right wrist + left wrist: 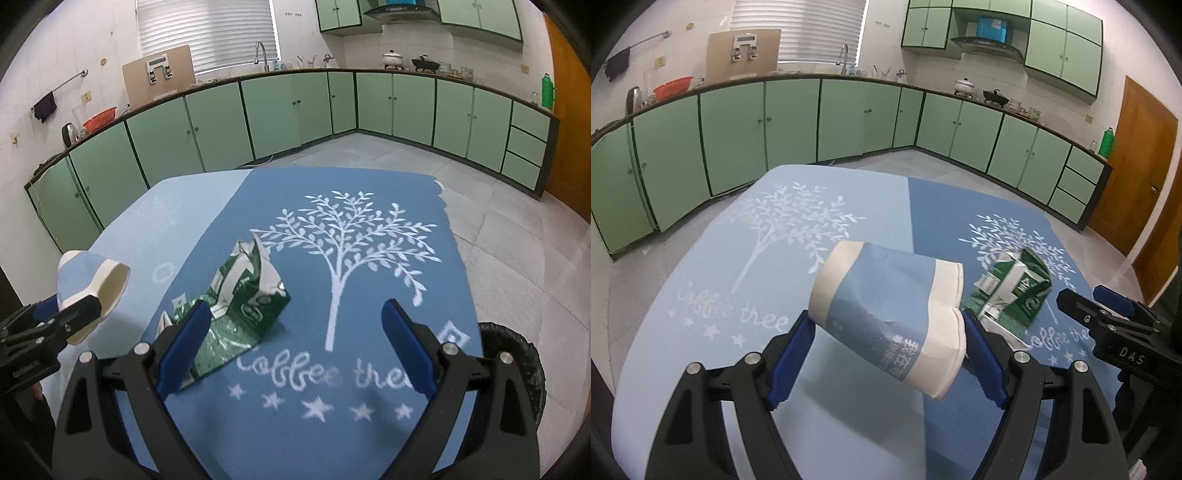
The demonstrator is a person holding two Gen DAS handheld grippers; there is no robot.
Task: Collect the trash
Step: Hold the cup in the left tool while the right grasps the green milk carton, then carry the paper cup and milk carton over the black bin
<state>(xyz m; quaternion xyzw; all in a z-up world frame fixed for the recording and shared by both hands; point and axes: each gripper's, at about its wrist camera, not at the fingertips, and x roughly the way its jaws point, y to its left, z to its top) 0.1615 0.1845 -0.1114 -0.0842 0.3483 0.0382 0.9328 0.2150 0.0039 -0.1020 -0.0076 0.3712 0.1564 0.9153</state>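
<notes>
Meanwhile the left gripper (886, 347) clamps a paper cup (886, 314) sideways (blue band, white rims) above the table (701, 332); the right gripper (295, 347) gapes empty, a crumpled green carton (240, 306) lying mid-table just beside its left finger.

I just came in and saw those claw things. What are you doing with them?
A person is clearing trash off a table with two hand-held grippers. The left gripper is clamped on a crushed paper cup and holds it up above the blue cloth. The right gripper is open and empty, beside a crumpled green carton that lies on the cloth, not yet picked up.
</notes>
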